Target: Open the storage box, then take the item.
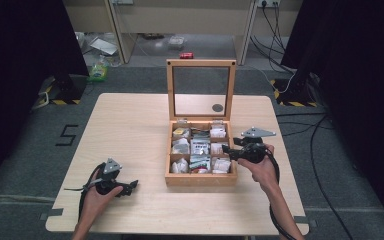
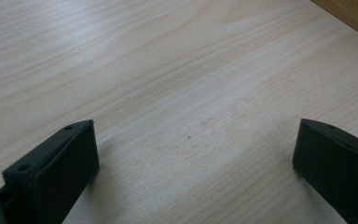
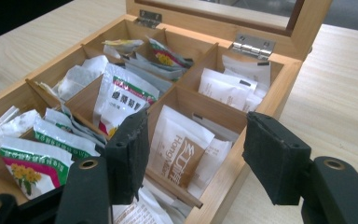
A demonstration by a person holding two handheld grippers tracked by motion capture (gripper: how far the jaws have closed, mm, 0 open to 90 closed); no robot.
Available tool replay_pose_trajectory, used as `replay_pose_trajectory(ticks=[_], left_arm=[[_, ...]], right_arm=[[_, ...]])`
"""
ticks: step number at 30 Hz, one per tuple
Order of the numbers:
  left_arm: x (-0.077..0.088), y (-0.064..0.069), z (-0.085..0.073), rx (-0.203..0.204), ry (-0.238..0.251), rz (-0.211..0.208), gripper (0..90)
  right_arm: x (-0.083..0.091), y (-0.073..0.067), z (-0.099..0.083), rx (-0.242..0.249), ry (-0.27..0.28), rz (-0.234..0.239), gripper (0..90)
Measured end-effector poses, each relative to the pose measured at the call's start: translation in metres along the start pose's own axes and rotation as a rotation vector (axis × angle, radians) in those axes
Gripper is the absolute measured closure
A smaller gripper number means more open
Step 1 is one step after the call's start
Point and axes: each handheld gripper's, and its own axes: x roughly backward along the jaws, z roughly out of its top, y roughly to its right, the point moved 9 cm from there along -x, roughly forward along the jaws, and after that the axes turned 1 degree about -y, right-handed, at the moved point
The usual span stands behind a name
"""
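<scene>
A wooden tea box (image 1: 200, 180) stands right of the table's middle, its glass lid (image 1: 170, 90) raised upright at the back. Its nine compartments hold tea sachets. My right gripper (image 1: 229, 152) hovers at the box's right side with its jaws open. In the right gripper view the right gripper (image 3: 198, 128) straddles the box's right wall (image 3: 279, 88), and a white and brown sachet (image 3: 179, 149) lies below, untouched. My left gripper (image 1: 132, 186) rests low near the table's front left. In its own view the left gripper (image 2: 196, 140) is open over bare wood, nothing between the jaws.
The light wooden table (image 1: 130, 130) has bare surface left of the box and in front of it. Cables (image 1: 320, 165) trail off the right edge onto the grey floor. A green bottle (image 1: 99, 70) and a red can (image 1: 186, 55) lie on the floor beyond the table.
</scene>
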Motion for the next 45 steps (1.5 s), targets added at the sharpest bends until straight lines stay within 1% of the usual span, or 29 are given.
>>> replay_pose_trajectory(ticks=[4, 13, 22, 28, 34, 37, 41, 42, 45], left_arm=[[0.0, 0.0, 0.0, 0.001, 0.001, 0.0, 0.0], [0.0, 0.0, 0.0, 0.0, 0.0, 0.0, 0.0], [0.0, 0.0, 0.0, 0.002, 0.002, 0.0, 0.0], [0.0, 0.0, 0.0, 0.002, 0.002, 0.0, 0.0], [0.0, 0.0, 0.0, 0.001, 0.001, 0.0, 0.0], [0.0, 0.0, 0.0, 0.0, 0.0, 0.0, 0.0], [0.0, 0.0, 0.0, 0.0, 0.0, 0.0, 0.0], [0.0, 0.0, 0.0, 0.0, 0.0, 0.0, 0.0], [0.0, 0.0, 0.0, 0.0, 0.0, 0.0, 0.0]], right_arm=[[0.0, -0.001, -0.002, 0.0, -0.016, 0.003, 40.5], [-0.002, -0.004, -0.003, 0.008, -0.031, 0.009, 40.0], [-0.003, -0.003, -0.004, 0.035, -0.055, -0.003, 41.6], [-0.005, -0.002, -0.004, 0.039, -0.068, -0.008, 43.4], [-0.013, -0.003, 0.0, 0.059, -0.072, -0.002, 44.6], [-0.019, -0.004, 0.004, 0.059, -0.073, 0.005, 46.6], [-0.025, -0.005, 0.009, 0.074, -0.086, 0.004, 48.7], [-0.026, -0.005, 0.009, 0.07, -0.089, 0.005, 49.6], [-0.03, -0.006, 0.008, 0.079, -0.118, -0.001, 50.2]])
